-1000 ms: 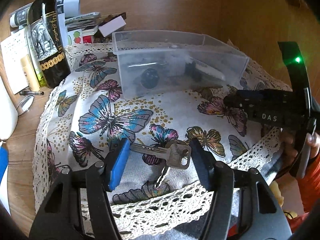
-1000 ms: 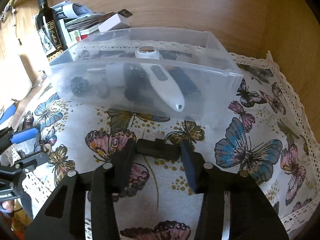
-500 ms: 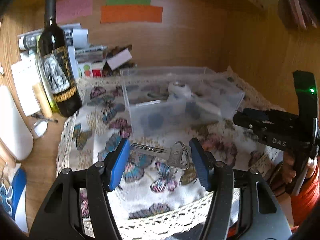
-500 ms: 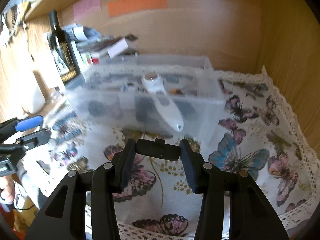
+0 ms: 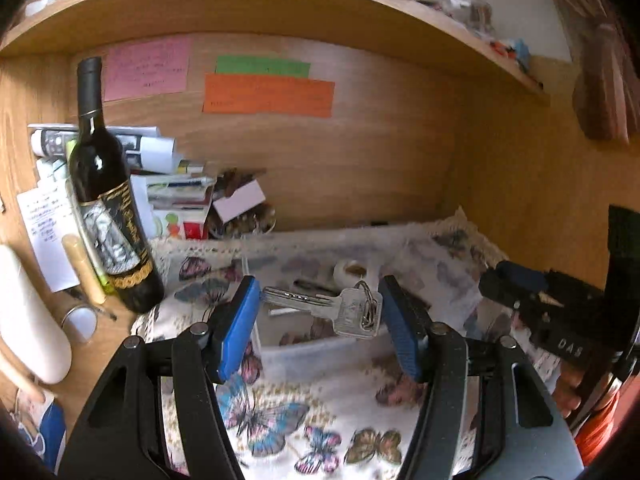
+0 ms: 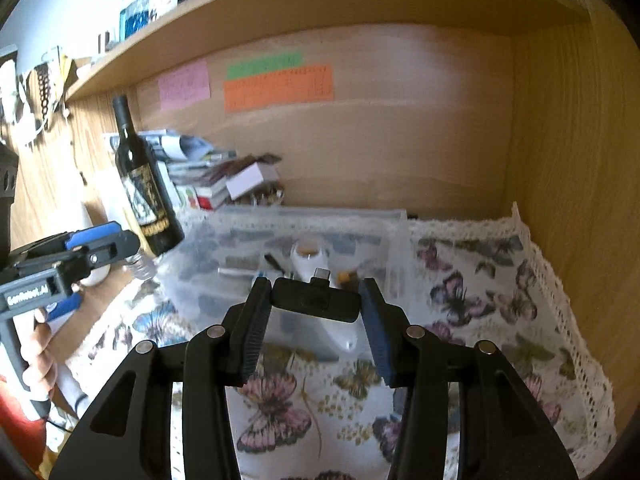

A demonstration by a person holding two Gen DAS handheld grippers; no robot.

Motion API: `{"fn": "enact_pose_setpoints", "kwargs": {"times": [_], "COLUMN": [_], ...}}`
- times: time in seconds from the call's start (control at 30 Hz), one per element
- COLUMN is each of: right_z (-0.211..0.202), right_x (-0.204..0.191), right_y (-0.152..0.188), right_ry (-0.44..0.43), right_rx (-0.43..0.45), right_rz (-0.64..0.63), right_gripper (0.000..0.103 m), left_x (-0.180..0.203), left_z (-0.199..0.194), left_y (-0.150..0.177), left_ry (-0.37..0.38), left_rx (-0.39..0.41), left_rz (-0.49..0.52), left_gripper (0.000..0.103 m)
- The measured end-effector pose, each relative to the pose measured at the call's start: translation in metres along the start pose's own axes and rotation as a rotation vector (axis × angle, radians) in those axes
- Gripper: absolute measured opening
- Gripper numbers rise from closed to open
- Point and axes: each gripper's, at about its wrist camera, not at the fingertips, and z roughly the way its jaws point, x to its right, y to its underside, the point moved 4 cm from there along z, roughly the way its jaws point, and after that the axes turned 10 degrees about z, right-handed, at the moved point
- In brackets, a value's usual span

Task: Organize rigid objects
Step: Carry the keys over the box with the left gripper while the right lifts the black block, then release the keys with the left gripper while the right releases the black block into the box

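Two grippers are seen raised above a clear plastic bin [image 6: 400,240], each with a small object pinched between its pads. In the left gripper [image 5: 318,312], a silver key [image 5: 320,306] is spanned lengthwise between the blue pads, its tip pressed against the left pad and its head, with a ring attached, against the right one; the fingers are held partly closed at the key's length. In the right gripper [image 6: 316,304], a black adapter [image 6: 314,300] with a small plug on its far edge is clamped end to end in the same partly closed way. Beneath both, the bin is seen resting on a butterfly-print cloth [image 6: 500,300], already holding a white handheld device [image 6: 308,256] and several darker items blurred beyond naming. A wine bottle [image 5: 108,208] is stood just beside the bin's left side. The key's hold is judged the weaker one: gripped only at its ends, it could be pivoted or dropped short of the bin by a jolt or an early release. The bottle could be knocked if the left gripper is swung wide, and the two tools could be brought into contact over the narrow opening.
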Motion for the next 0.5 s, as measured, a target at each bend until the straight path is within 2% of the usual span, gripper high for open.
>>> {"fn": "enact_pose_setpoints", "kwargs": {"times": [0.27,0.5], "right_z": [0.019,0.063], "right_x": [-0.005,-0.005], "right_y": [-0.022,-0.016], "right_ry": [-0.025,-0.031], "right_rx": [0.011,-0.078], "right_rz": [-0.021,-0.022], "right_gripper": [0.042,0.042], "left_x": [-0.004,-0.004], "left_z": [0.033,0.074], "left_y": [-0.014,-0.003], "left_ry": [-0.014,0.007], "left_rx": [-0.028,-0.113], "left_rz": [-0.005,-0.006], "left_gripper": [0.061,0.061]}}
